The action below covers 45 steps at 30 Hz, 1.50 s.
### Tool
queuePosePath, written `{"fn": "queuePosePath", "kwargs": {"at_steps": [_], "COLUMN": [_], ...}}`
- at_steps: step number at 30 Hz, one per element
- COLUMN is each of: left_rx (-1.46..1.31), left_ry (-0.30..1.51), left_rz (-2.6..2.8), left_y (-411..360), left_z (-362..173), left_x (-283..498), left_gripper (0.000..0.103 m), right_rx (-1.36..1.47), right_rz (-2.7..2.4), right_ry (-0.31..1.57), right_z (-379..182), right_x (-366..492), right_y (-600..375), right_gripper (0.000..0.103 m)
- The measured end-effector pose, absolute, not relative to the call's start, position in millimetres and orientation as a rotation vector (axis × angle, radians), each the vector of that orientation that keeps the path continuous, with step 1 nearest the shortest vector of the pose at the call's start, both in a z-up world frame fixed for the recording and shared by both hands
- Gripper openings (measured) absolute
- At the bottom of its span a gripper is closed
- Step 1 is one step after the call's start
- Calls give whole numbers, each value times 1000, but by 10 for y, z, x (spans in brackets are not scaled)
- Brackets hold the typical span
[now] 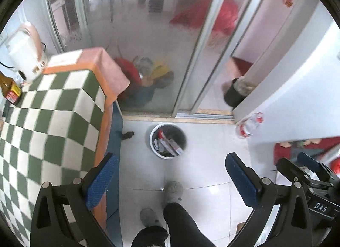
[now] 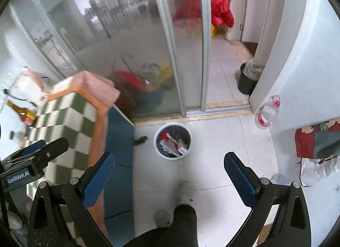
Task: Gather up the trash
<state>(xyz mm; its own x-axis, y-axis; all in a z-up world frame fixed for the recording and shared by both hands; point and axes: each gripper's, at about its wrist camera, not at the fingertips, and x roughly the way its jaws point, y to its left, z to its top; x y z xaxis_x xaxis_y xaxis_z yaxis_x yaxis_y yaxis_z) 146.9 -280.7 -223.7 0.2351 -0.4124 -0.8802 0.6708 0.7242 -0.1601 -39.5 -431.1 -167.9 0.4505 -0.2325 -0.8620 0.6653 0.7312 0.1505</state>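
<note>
A white-rimmed grey trash bin (image 1: 167,139) stands on the tiled floor by the sliding door and holds several wrappers and papers; it also shows in the right wrist view (image 2: 172,139). My left gripper (image 1: 170,181) is open and empty, held high above the floor with the bin ahead between its blue pads. My right gripper (image 2: 170,180) is open and empty at a similar height; it shows at the right edge of the left wrist view (image 1: 306,168). A clear plastic bottle with a red label (image 2: 267,112) stands on the floor against the white wall.
A table with a green-and-white checked cloth (image 1: 53,109) is at the left, with a white appliance (image 1: 25,56) and an amber bottle (image 1: 10,91) on it. A frosted glass sliding door (image 2: 131,45) is ahead. A black bin (image 2: 247,79) stands past the doorway. The person's feet (image 1: 172,191) are below.
</note>
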Motion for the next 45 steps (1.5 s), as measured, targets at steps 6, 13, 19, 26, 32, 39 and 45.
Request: {"fn": "queuePosePath", "kwargs": {"at_steps": [6,13,19,26,32,39,45], "left_rx": [232,190,183,187,206,221,219], "left_ry": [1055,1005,985,981,981,998,1017], "left_rz": [-806,-800,-778,-773,-787,-782,-782], "left_y": [-2387,-2131,-2029,-2024,-2092,-2107,-2112], "left_z": [-1655,-1276,-1141,-1082,-1089,-1122,-1162], "left_x": [1120,889,739,611,548,504,480], "left_gripper": [103,103,103,103,103,103,103], "right_rx": [501,476,462,469,477,493,501], "right_rz": [-539,-476,-430,-398,-394,-392,-387], "right_ry": [886,862,860,865,869,879,889], "right_z": [-1041,-735,-665,-664,-691,-738,-760], "right_x": [-769,-959,-1043,-1088,-1117,-1136,-1145], "right_y": [-3836,-3637,-3658,-3731,-3760,-3775,-3794], "right_gripper": [103,103,103,103,103,103,103]}}
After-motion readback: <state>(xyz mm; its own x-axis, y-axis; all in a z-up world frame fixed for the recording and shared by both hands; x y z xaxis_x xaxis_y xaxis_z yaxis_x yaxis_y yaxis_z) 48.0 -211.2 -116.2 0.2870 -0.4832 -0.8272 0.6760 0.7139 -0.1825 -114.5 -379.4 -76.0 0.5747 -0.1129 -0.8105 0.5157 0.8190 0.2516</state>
